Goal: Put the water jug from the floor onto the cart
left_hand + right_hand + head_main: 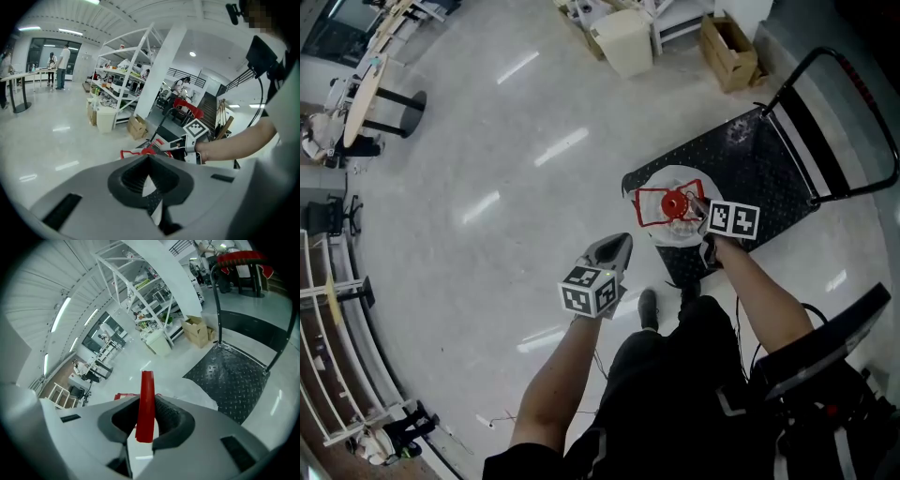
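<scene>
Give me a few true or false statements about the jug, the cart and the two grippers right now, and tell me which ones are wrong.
1. The right gripper is clamped on the red handle of the water jug. True.
2. The left gripper is also gripping the jug. False: it is off to the jug's side, apart from it, with its jaws together and nothing between them.
3. The cart has a black tread-pattern deck, and its push handle stands up at the far end. True.
4. A cardboard box sits on the cart's deck. False: the box stands on the floor beyond the cart.
</scene>
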The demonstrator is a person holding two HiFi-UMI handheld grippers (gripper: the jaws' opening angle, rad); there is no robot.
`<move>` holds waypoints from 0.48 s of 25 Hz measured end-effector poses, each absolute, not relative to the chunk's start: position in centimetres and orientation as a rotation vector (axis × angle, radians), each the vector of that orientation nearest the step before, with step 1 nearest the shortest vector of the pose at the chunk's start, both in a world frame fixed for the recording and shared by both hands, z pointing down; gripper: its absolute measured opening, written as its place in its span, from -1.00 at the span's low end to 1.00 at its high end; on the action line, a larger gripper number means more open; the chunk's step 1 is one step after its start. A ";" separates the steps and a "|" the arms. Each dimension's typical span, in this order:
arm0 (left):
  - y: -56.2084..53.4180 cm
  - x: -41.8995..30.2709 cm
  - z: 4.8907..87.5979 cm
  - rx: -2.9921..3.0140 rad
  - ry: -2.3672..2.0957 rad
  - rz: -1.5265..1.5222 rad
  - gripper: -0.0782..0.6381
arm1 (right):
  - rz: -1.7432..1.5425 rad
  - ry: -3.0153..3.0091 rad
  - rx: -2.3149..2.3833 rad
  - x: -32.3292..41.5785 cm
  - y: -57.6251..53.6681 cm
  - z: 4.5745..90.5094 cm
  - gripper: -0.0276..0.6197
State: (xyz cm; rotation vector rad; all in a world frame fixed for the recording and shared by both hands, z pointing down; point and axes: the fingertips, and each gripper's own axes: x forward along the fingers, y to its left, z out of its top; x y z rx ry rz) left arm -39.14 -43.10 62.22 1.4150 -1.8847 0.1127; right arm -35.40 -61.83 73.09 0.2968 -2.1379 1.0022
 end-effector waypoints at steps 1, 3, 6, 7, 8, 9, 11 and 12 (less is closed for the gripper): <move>-43.1 -39.1 62.5 1.412 -1.881 0.115 -0.79 | 1.005 -2.137 0.292 -35.5 -62.2 73.3 -0.66; -43.2 -38.8 62.8 1.409 -1.872 0.116 -0.79 | 1.008 -2.126 0.300 -35.0 -63.1 73.7 -0.66; -43.8 -38.6 62.6 1.415 -1.867 0.108 -0.79 | 0.993 -2.106 0.363 -33.1 -65.3 74.2 -0.66; -44.1 -38.6 62.3 1.421 -1.866 0.106 -0.79 | 0.991 -2.099 0.387 -32.4 -66.0 74.4 -0.66; -44.2 -38.5 62.1 1.428 -1.862 0.107 -0.79 | 0.999 -2.091 0.404 -31.8 -66.6 74.5 -0.66; -44.4 -38.4 61.9 1.434 -1.857 0.109 -0.79 | 1.015 -2.085 0.409 -31.3 -66.8 74.6 -0.66; -44.7 -38.2 61.6 1.445 -1.847 0.121 -0.79 | 1.040 -2.083 0.402 -31.0 -66.8 74.7 -0.66; -44.9 -38.1 61.5 1.449 -1.842 0.127 -0.79 | 1.033 -2.087 0.397 -31.0 -66.9 74.8 -0.66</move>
